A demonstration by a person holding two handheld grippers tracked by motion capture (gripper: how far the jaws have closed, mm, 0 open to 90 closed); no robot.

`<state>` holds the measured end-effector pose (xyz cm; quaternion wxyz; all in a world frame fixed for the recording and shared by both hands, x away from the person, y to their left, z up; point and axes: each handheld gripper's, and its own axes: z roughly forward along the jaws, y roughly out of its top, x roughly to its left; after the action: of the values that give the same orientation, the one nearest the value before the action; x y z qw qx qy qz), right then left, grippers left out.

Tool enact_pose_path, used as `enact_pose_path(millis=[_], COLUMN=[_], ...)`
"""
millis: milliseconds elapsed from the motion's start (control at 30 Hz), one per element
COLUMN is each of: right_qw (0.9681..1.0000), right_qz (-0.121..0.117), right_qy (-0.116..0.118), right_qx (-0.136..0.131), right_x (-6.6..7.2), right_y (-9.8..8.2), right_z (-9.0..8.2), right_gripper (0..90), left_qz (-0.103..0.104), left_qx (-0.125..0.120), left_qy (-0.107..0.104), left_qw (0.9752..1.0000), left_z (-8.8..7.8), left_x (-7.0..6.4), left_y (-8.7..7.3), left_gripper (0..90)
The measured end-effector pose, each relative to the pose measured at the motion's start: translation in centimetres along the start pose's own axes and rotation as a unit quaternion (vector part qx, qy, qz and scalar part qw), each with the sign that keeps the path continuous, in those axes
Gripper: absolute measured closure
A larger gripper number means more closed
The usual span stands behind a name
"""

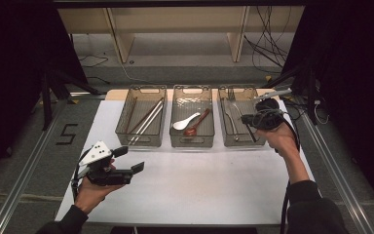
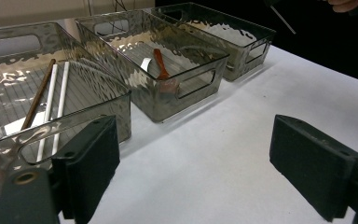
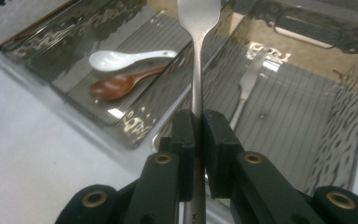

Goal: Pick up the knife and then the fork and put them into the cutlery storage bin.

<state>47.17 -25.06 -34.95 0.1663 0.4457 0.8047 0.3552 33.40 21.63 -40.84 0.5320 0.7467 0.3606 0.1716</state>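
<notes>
My right gripper (image 3: 198, 122) is shut on the handle of a steel utensil (image 3: 196, 70), whose widening head is cut off by the top edge of the right gripper view. In the high view that gripper (image 1: 247, 119) hovers over the right-hand clear bin (image 1: 226, 139), where a steel fork (image 3: 246, 86) lies. The middle bin (image 1: 192, 142) holds a white spoon (image 3: 121, 59) and a brown wooden spoon (image 3: 119, 85). Chopsticks (image 2: 51, 100) lie in the left bin (image 1: 140, 141). My left gripper (image 1: 129, 159) rests open at the table's near left, its jaws (image 2: 200, 163) wide apart with nothing between them.
The three grey see-through bins stand side by side at the far edge of the white table top (image 1: 195, 180). Wooden shelving (image 1: 175, 29) and loose cables (image 1: 268, 44) sit behind the table. A metal rail (image 1: 24, 175) runs along the left side.
</notes>
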Motion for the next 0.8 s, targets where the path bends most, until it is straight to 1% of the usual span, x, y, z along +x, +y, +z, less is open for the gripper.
enact_pose_path(millis=[133, 300, 367, 567, 800], right_qw=[0.9998, 0.9995, 0.9992, 0.9976, 0.9954], right_qz=[0.013, 0.024, 0.033, 0.062, 0.080], right_qy=[-0.013, -0.019, -0.021, -0.032, -0.050], right_qx=[-0.001, 0.001, 0.003, 0.006, 0.012], right_x=[-0.9, -1.5, -1.7, -2.4, -3.0], right_y=[0.8, 1.6, 1.8, 2.1, 2.1], right_z=[0.2, 0.8, 1.2, 2.5, 3.6], right_gripper=[84.1, 84.1, 84.1, 84.0, 83.9], left_qz=[0.000, 0.001, 0.002, 0.000, 0.002], left_qx=[0.001, 0.002, 0.002, 0.000, 0.003], left_qy=[-0.001, -0.001, -0.001, -0.001, -0.002], left_qw=[1.0000, 1.0000, 1.0000, 1.0000, 1.0000], left_z=[0.0, 0.0, 0.0, 0.0, 0.1], left_x=[0.0, 0.0, 0.0, 0.0, -0.1], left_y=[0.0, 0.0, 0.0, 0.0, 0.0], left_gripper=[15.4, 15.4, 15.4, 15.4, 15.5])
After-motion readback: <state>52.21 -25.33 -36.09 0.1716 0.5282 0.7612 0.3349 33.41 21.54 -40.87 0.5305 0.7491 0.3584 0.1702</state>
